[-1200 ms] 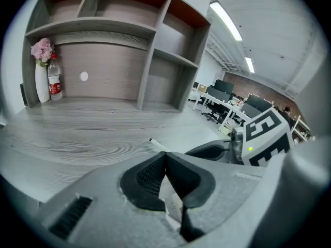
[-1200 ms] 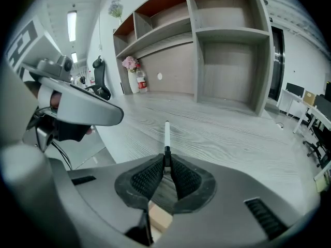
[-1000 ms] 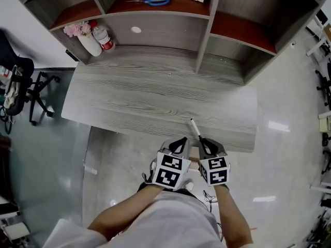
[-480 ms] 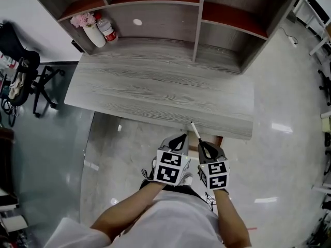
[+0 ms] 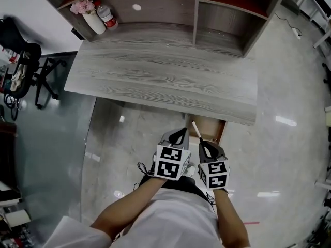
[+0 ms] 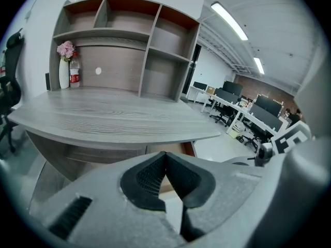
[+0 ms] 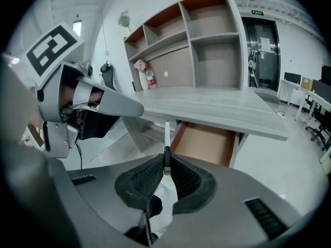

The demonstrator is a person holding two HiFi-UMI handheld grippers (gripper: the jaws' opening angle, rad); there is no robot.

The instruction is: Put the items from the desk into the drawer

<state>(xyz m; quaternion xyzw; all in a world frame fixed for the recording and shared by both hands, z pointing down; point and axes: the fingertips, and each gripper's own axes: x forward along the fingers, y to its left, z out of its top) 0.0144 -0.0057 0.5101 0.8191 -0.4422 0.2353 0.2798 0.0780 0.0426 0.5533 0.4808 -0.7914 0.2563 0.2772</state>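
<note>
Looking down in the head view: right gripper (image 5: 205, 145) is pinching a slim white pen (image 5: 196, 130) by its dark lower end. The pen's tip is pointing at the open drawer (image 5: 213, 130), which is jutting out under the desk's (image 5: 165, 81) near edge, toward the right corner. Left gripper (image 5: 179, 136) is hanging just beside the right one. A flower vase (image 5: 92, 19) and a bottle (image 5: 108, 16) are sitting at the far left corner.

Left gripper view: jaws are meeting at the tips, gripping nothing.

Right gripper view: jaws are clamping the pen (image 7: 166, 137), which is standing upright near the drawer's (image 7: 204, 144) left wall and is not yet inside. The drawer bottom is showing bare.

Risk, as a judgement: with the grip so low on a long shaft, the pen may be pivoting on release and dropping to the floor short of the drawer.
</note>
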